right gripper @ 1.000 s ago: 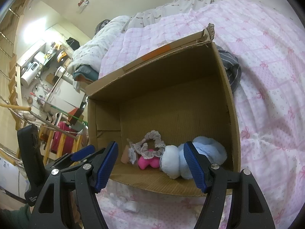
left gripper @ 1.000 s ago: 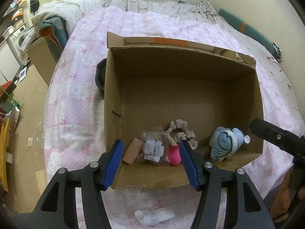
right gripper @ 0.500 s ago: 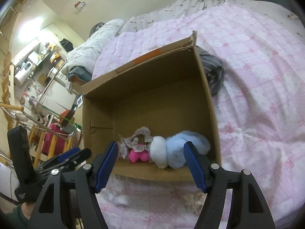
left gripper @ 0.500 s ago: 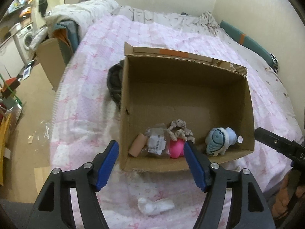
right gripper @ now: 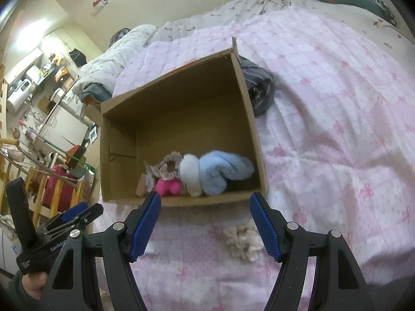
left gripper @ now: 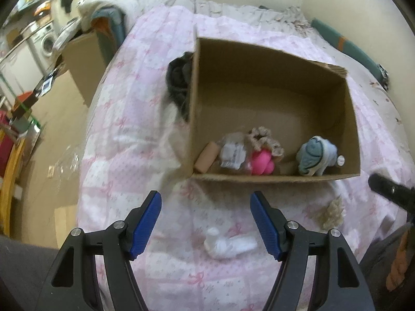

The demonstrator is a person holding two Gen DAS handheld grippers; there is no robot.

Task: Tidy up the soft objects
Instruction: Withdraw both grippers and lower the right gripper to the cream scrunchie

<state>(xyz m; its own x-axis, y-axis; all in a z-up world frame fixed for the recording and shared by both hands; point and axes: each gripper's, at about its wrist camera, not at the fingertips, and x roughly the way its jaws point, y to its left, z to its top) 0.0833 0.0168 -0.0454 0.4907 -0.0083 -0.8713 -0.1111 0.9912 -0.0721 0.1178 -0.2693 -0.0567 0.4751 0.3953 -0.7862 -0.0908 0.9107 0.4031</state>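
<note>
Cardboard box (left gripper: 272,83) sits on the pink quilt (left gripper: 135,134), holding a blue plush (left gripper: 315,155), pink toy (left gripper: 262,162) and scrunchie (left gripper: 264,140) along its near wall. Both the left gripper (left gripper: 205,223) and right gripper (right gripper: 205,223) hang spread and empty near the box; a white sock (left gripper: 228,243) lies between the left fingers, a cream scrunchie (right gripper: 243,241) between the right.

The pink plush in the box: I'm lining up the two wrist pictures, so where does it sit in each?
Left wrist view: the pink plush lies at the box's near wall, centre-right of the frame, under the beige scrunchie.
Right wrist view: the pink plush sits just above the left blue pad, centre-left.
Shared landmark: the cardboard box.
</note>
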